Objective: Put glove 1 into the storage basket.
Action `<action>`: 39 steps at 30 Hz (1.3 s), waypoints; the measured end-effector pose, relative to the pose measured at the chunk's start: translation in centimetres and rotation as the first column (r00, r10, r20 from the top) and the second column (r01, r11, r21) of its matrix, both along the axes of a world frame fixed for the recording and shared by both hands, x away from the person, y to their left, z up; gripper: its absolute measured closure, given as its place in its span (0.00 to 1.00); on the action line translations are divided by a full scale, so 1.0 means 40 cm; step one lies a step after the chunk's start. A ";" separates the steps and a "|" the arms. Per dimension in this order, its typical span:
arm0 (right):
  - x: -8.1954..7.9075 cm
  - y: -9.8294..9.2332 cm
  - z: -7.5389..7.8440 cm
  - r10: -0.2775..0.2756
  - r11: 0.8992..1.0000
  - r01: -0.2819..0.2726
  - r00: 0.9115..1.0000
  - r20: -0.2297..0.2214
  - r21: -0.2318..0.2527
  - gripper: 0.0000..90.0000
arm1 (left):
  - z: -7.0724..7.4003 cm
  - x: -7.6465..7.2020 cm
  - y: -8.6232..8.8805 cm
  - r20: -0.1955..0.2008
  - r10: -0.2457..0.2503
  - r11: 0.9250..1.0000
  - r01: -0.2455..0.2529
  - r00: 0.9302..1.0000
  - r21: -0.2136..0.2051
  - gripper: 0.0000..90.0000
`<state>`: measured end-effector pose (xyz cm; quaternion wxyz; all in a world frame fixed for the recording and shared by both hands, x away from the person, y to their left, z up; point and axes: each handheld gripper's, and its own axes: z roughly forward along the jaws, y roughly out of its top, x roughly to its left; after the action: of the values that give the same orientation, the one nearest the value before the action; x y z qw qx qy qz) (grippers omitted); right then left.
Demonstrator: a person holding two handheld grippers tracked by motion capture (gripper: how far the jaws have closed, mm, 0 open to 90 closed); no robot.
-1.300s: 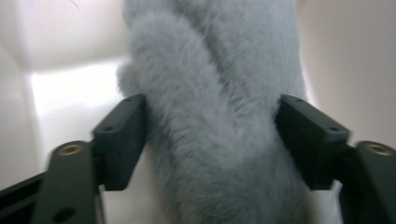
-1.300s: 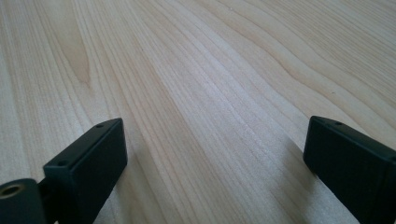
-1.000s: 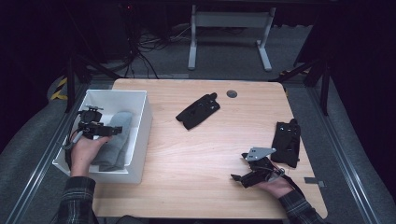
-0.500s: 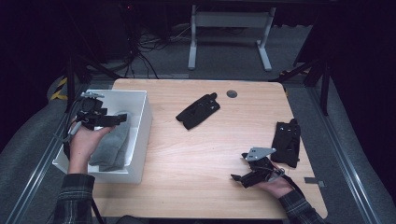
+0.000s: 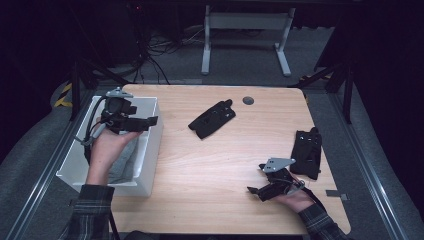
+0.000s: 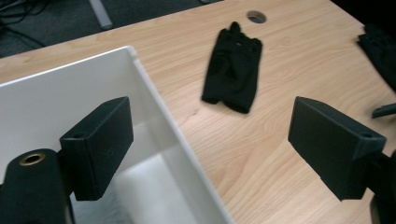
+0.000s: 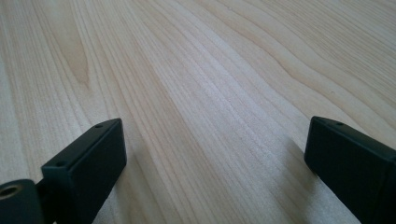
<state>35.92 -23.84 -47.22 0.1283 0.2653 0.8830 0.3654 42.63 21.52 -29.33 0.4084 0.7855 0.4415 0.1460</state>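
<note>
My right gripper (image 5: pixel 256 190) rests near the bin (image 5: pixel 150 150), jaws apart, empty. My left gripper (image 5: pixel 150 121) has lifted out of the bin, jaws apart, empty; grey cloth (image 5: pixel 122 162) stays inside. Next glove (image 5: pixel 212 119) lies beyond the bin.

Bright, evenly lit tabletop (image 5: pixel 210 165) (dark surroundings), soft shadows, slight blur.

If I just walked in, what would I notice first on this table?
Probably the big white plastic bin at the table's left edge, with the left gripper held open above it and something grey lying inside. Next, the black fabric glove lying flat mid-table, and another black glove near the right edge, beside the open right gripper resting low on the pale wooden table.
</note>
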 end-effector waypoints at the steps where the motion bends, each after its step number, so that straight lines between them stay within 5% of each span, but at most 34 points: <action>1: 0.000 0.000 0.000 0.000 1.000 0.000 1.000 0.000 0.000 0.06 | 0.002 -0.002 -0.015 0.004 -0.012 1.000 0.012 1.000 0.002 0.16; 16: 0.002 0.003 -0.001 -0.024 1.000 0.024 1.000 -0.008 -0.012 0.01 | -0.030 -0.027 -0.232 0.008 -0.191 0.982 0.191 0.982 -0.003 0.16; 22: 0.003 0.003 -0.001 -0.023 1.000 0.023 1.000 -0.010 -0.014 0.00 | -0.053 -0.036 -0.296 -0.013 -0.232 0.971 0.233 0.973 0.054 0.15; 32: 0.006 0.000 0.002 -0.025 0.999 0.024 1.000 -0.016 -0.024 0.01 | -0.089 -0.048 -0.365 -0.012 -0.290 0.952 0.290 0.957 0.102 0.14; 37: 0.006 -0.003 0.011 -0.014 0.999 0.013 0.999 -0.038 -0.048 0.05 | -0.117 -0.059 -0.381 0.019 -0.302 0.952 0.301 0.953 0.059 0.15; 39: 0.004 -0.007 0.016 0.002 0.998 -0.004 0.999 -0.047 -0.056 0.07 | -0.135 -0.064 -0.389 0.013 -0.310 0.948 0.308 0.951 0.087 0.15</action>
<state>36.08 -24.13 -46.60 0.1142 0.2689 0.8960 0.3343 40.07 5.98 -34.72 0.3987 0.8593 0.3012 0.1090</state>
